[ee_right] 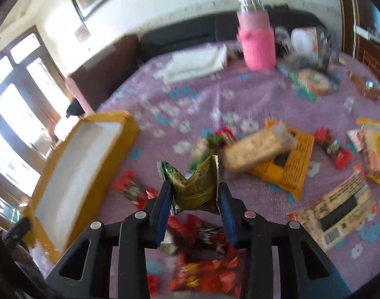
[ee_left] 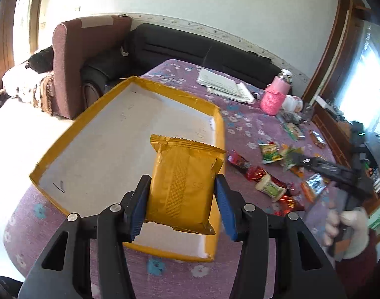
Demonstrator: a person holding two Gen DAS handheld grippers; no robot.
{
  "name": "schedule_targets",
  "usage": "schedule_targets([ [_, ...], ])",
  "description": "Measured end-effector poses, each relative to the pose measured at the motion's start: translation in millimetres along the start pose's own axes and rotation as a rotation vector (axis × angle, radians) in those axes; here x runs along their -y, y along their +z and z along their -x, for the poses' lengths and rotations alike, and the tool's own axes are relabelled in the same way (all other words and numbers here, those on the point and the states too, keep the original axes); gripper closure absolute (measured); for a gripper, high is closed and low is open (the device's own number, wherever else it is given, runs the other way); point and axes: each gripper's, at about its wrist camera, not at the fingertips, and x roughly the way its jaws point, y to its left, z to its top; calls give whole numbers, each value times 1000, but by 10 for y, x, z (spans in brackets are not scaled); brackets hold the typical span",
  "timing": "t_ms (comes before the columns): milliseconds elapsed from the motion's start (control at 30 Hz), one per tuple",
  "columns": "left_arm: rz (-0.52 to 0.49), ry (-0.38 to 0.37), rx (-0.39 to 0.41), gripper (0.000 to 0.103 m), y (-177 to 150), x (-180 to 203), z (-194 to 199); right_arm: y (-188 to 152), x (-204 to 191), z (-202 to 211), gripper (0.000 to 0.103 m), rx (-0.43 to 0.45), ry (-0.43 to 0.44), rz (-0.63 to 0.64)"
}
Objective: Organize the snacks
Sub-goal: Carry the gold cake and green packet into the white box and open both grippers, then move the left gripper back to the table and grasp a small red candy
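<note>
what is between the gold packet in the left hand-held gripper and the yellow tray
Nothing visible. The left hand-held gripper holds the gold packet over the near end of the yellow tray, whose white floor shows bare; the loose snacks lie to its right on the cloth.

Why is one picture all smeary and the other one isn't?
Right wrist view: motion blur smears the pink bottle and loose snack packets. Left wrist view: the gold foil packet and yellow-rimmed tray look sharp; window glare whitens the edges of both views.

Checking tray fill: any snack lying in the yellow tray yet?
No. In the left wrist view the tray floor is bare white; the gold packet is clamped in the left gripper, not lying in the tray.
</note>
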Motion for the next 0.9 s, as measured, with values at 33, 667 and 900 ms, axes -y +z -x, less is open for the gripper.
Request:
schedule_targets([
  [33, -4, 30, 1, 53, 18, -33, -7, 20, -70, 83, 66, 14, 25, 11],
  [667, 103, 208, -25, 44, 30, -516, -127, -457, -2041, -480, 60, -182, 333, 402],
  [900, 77, 330, 23, 31, 33, -379, 63, -387, -1985, -54, 54, -94, 314, 398],
])
